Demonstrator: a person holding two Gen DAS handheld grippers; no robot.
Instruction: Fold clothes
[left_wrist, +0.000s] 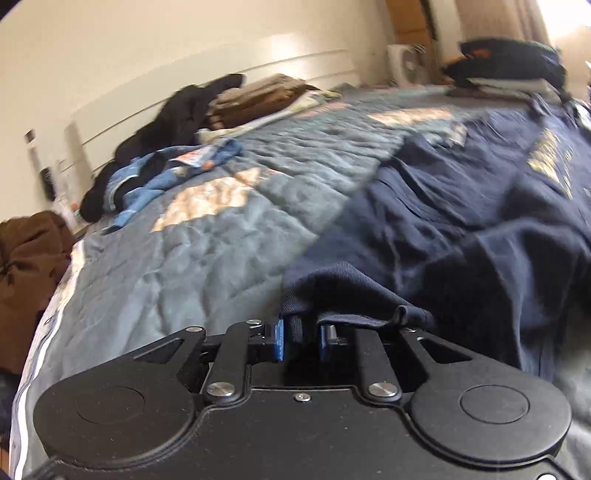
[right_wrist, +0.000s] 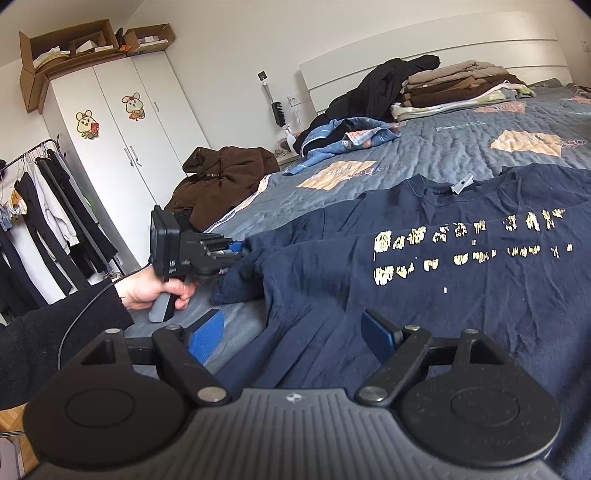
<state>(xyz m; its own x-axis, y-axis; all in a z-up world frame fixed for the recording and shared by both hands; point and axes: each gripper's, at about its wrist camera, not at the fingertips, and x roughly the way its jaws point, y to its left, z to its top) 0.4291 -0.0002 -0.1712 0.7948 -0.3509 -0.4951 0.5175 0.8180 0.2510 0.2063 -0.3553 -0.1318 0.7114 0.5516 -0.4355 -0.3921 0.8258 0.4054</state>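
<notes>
- The left gripper (left_wrist: 301, 341) has its blue pads (left_wrist: 279, 339) drawn close together with a fold of the navy T-shirt (right_wrist: 424, 266) pinched between them; the cloth bunches over the right-hand finger.
- From the right wrist view that same gripper (right_wrist: 236, 248) sits at the shirt's sleeve end, near the bed's side edge, held by a hand (right_wrist: 155, 291) in a dark sleeve (right_wrist: 55, 332).
- The right gripper (right_wrist: 291, 338) is spread wide, its blue fingers (right_wrist: 207, 334) standing apart above the shirt's lower hem, holding nothing.
- The T-shirt lies front up and mostly flat on the grey-blue quilt (right_wrist: 424, 155), collar toward the headboard (right_wrist: 424, 51), worn gold lettering across the chest.
- Further up the quilt, a crumpled light-blue garment (right_wrist: 343, 140) lies near the side edge.
- By the headboard sits a stack of folded brown and beige clothes (right_wrist: 458, 86), with a black garment (right_wrist: 388, 85) heaped just beside it.
- A brown hoodie (right_wrist: 221, 177) is piled beside the bed.
- Beyond stand a white wardrobe (right_wrist: 122, 147) and a clothes rack (right_wrist: 40, 206).
</notes>
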